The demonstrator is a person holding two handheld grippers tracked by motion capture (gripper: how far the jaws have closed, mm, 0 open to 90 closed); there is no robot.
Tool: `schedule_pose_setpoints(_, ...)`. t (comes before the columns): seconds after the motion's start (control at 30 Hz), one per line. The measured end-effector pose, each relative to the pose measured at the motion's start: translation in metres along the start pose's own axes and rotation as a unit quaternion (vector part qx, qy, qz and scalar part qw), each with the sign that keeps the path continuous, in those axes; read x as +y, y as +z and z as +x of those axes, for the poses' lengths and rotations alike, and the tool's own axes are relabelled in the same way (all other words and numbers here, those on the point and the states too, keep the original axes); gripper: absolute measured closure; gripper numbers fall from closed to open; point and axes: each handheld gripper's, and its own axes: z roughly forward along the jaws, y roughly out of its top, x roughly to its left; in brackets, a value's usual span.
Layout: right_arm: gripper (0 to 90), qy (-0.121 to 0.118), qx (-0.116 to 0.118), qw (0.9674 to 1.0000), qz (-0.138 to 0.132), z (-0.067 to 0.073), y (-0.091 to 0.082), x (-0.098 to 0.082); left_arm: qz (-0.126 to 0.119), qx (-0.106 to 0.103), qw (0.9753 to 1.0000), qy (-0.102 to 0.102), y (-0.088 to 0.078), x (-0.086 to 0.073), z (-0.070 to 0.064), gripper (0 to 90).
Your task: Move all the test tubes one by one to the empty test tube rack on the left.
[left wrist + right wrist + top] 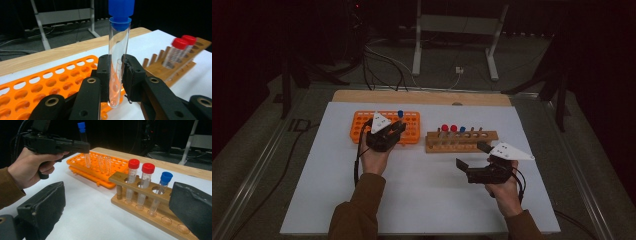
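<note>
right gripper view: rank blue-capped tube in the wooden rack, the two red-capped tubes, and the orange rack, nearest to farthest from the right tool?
1. Blue-capped tube, in the wooden rack, beside the right jaw.
2. Red-capped tubes, next along the rack; too close to split.
3. Orange rack, behind, by the left tool.

A clear tube with a blue cap (117, 62) is clamped upright between the two black jaws of the left gripper (115, 75), pads pressed on its lower half. Its rounded bottom is seen hanging at the near edge of the orange rack (50, 82), above the white table surface (197, 80). A wooden rack (172, 72) is seen at the right, well apart, with two red-capped tubes (178, 52) stood in it. A wooden table edge (55, 53) and a metal frame (62, 16) are seen behind, against a dark background
</note>
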Motion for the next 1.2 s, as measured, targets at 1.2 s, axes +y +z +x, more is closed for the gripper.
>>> schedule_pose_setpoints(1.2,1.1,0.000,-0.002,1.0000,-0.003,-0.002,-0.003,-0.004,0.047,0.054,0.9969,-0.033,0.035,-0.023,0.012,77.3)
